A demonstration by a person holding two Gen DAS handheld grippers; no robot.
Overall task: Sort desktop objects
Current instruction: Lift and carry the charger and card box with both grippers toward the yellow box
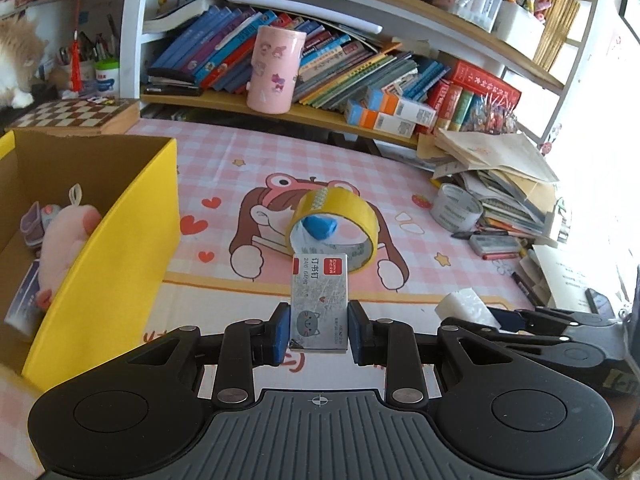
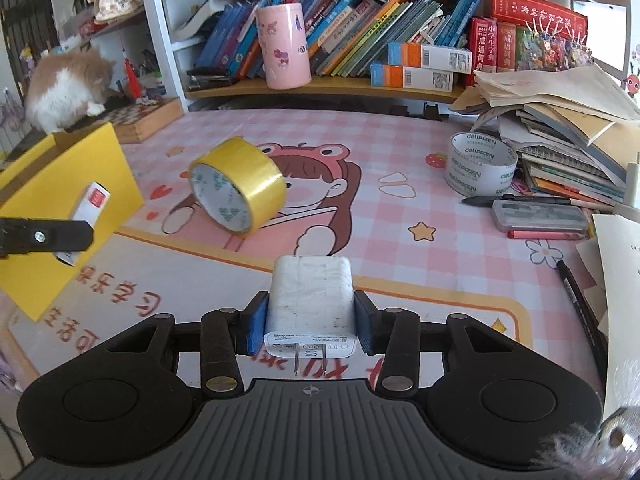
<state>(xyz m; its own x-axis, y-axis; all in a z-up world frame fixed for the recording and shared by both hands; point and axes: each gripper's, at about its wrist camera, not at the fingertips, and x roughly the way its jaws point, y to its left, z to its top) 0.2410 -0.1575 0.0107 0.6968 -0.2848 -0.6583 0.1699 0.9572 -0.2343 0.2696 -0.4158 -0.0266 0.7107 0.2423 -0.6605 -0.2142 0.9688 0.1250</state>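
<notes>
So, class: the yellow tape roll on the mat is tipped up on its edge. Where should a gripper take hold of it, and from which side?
Pinch the yellow tape roll across its band, one finger inside the core and one on the outer face, probably coming from above at the raised rim. It leans tilted on the mat, so that upper rim is free, and the full diameter looks too wide for the jaws.

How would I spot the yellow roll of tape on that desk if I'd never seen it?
Find the pink checked desk mat with the cartoon girl in a frog hat. The yellow tape roll stands on edge on her picture, left of centre. Its neighbour, the white tape roll, lies flat by the paper stack at the right.
</notes>
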